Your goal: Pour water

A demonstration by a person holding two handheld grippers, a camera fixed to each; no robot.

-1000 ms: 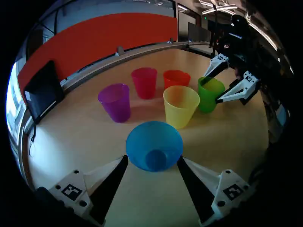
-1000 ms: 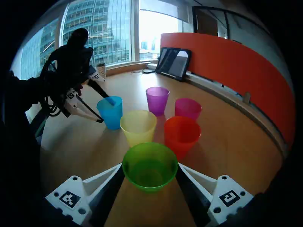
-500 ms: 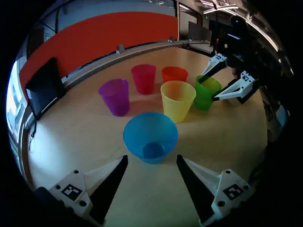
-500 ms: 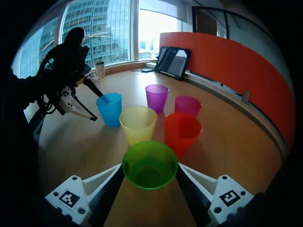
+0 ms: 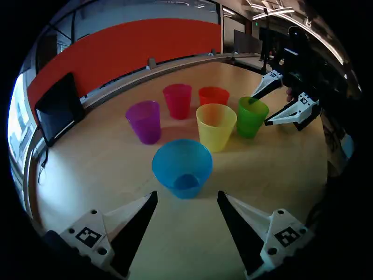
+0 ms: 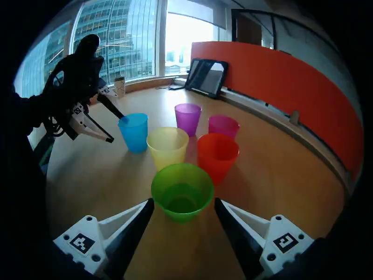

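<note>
A blue cup point(image 5: 182, 168) stands upright on the wooden table point(image 5: 102, 168), just ahead of my left gripper point(image 5: 186, 196), which is open with its fingertips clear of the cup. A green cup point(image 6: 183, 191) stands just in front of my right gripper point(image 6: 183, 201), also open and not touching it. Across the table, the right gripper point(image 5: 259, 112) sits at the green cup point(image 5: 252, 116), and the left gripper point(image 6: 117, 129) at the blue cup point(image 6: 133, 132). Whether either cup holds water I cannot tell.
Yellow point(image 5: 216, 126), orange point(image 5: 213, 95), pink point(image 5: 177, 100) and purple point(image 5: 145, 121) cups stand clustered between the two end cups. A dark tablet point(image 5: 58, 109) leans near the table's edge by the orange wall. A paper cup point(image 6: 120, 86) stands by the windows.
Both grippers have drawn back. The blue and green cups, which sat between the fingers a second ago, now stand free ahead of the fingertips.
</note>
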